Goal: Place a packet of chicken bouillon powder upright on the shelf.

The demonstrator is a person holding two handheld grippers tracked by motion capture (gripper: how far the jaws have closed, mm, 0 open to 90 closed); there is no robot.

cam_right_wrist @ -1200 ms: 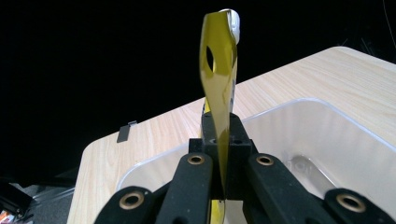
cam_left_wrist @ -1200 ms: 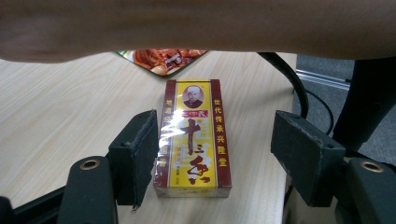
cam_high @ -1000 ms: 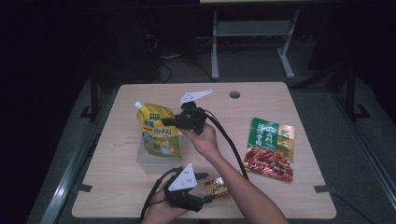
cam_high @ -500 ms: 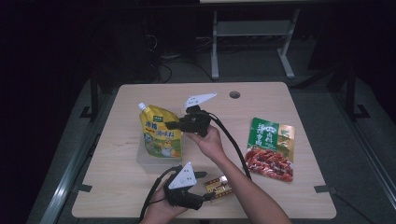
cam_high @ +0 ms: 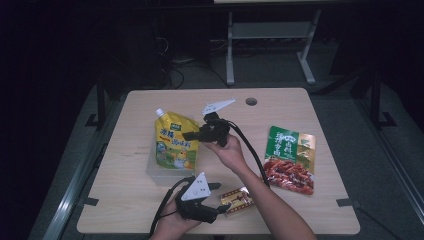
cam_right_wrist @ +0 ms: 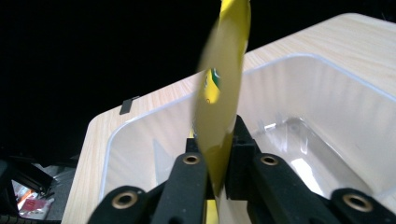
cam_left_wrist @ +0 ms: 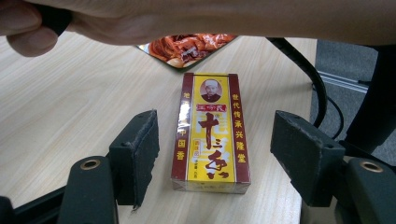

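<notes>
A yellow spouted pouch [cam_high: 175, 142] stands upright in a clear plastic tub [cam_high: 153, 171], held by its right edge in my right gripper [cam_high: 192, 135]. In the right gripper view the pouch's edge [cam_right_wrist: 219, 93] runs between the pads of the right gripper [cam_right_wrist: 215, 154], over the tub [cam_right_wrist: 327, 116]; the jaws have just been opening slightly, and the pads still touch it. Near the front edge, my left gripper [cam_high: 222, 200] stands open. In the left gripper view a small yellow and maroon box [cam_left_wrist: 211, 133] lies flat between the left gripper's [cam_left_wrist: 215, 158] jaws, clear of both pads.
A green and red snack bag [cam_high: 291, 159] lies flat at the right of the wooden table [cam_high: 300, 110]. The right forearm crosses above the small box [cam_high: 237, 200]. A cable hole [cam_high: 251, 101] sits near the far edge. A metal frame stands on the floor beyond.
The right gripper and the pouch have shifted slightly right and down over the tub. The left gripper and the small box have stayed where they were.
</notes>
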